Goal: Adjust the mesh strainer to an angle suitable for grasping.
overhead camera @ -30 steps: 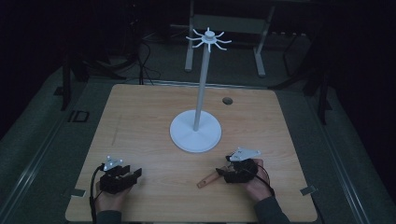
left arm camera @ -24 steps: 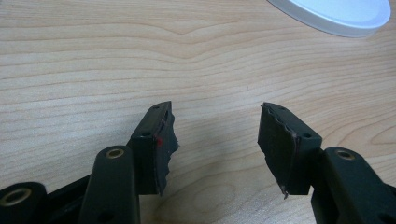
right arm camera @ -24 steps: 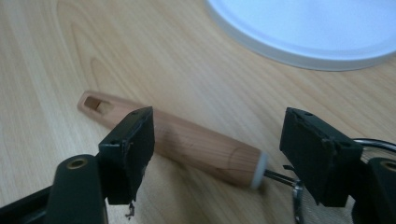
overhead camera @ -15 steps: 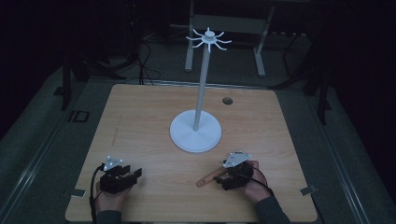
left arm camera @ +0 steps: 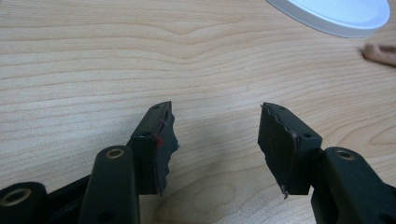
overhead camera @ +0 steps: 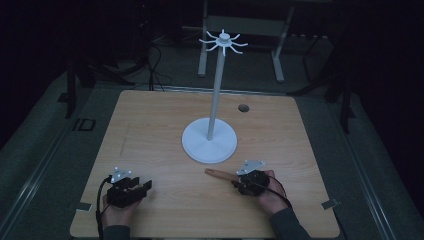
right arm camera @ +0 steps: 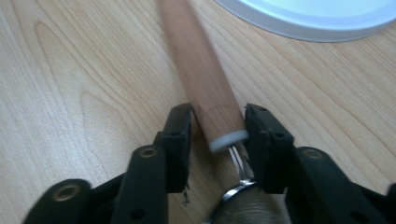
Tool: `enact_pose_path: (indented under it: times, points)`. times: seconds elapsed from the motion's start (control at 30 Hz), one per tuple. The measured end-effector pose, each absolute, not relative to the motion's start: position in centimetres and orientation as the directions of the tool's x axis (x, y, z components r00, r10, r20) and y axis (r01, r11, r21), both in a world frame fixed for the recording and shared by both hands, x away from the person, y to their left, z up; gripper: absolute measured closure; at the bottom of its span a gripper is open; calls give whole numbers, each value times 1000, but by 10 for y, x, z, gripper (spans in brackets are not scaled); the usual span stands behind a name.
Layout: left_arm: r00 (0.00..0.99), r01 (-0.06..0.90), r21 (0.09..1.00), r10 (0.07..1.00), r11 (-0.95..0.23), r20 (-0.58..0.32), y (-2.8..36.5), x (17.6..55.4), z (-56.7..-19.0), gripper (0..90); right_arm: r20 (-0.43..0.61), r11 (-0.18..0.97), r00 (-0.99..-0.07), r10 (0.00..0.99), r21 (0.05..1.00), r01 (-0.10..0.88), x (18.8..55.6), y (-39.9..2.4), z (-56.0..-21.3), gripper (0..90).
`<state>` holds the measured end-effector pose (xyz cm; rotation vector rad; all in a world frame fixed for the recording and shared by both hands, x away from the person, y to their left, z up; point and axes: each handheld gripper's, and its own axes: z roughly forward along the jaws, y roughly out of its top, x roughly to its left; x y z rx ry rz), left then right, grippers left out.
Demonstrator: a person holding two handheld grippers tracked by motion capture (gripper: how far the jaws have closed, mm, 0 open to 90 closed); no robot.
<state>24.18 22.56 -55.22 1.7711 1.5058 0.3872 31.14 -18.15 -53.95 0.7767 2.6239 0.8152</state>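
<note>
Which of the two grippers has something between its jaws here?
The right gripper: a wooden handle with a white collar sits between its jaws. The left gripper is open over bare table.

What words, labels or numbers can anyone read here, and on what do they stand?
"ID": pale letters on the dark floor left of the wooden table, at; dim, so the reading is uncertain.
Nothing readable on the table, the white stand, the wooden handle, the left tool or the right tool.
</note>
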Motion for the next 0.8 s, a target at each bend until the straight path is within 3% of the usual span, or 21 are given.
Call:
enact_pose_path:
  times: [0.13, 0.4, 0.8]
  points:
    - [259, 705, 709, 936, -14, -238, 226, 242, -552, 455, -100, 703, -818, 566, 577, 416, 313, -180, -538, 659]
    - [258, 705, 709, 936, -13, -240, 226, 242, -552, 455, -110, 743, -843, 527, 540, 395, 319, -173, -537, 588]
    - [262, 710, 704, 936, -20, -237, 225, 243, -553, 454, -51, 772, -863, 502, 476, 421, 333, -168, -532, 651]
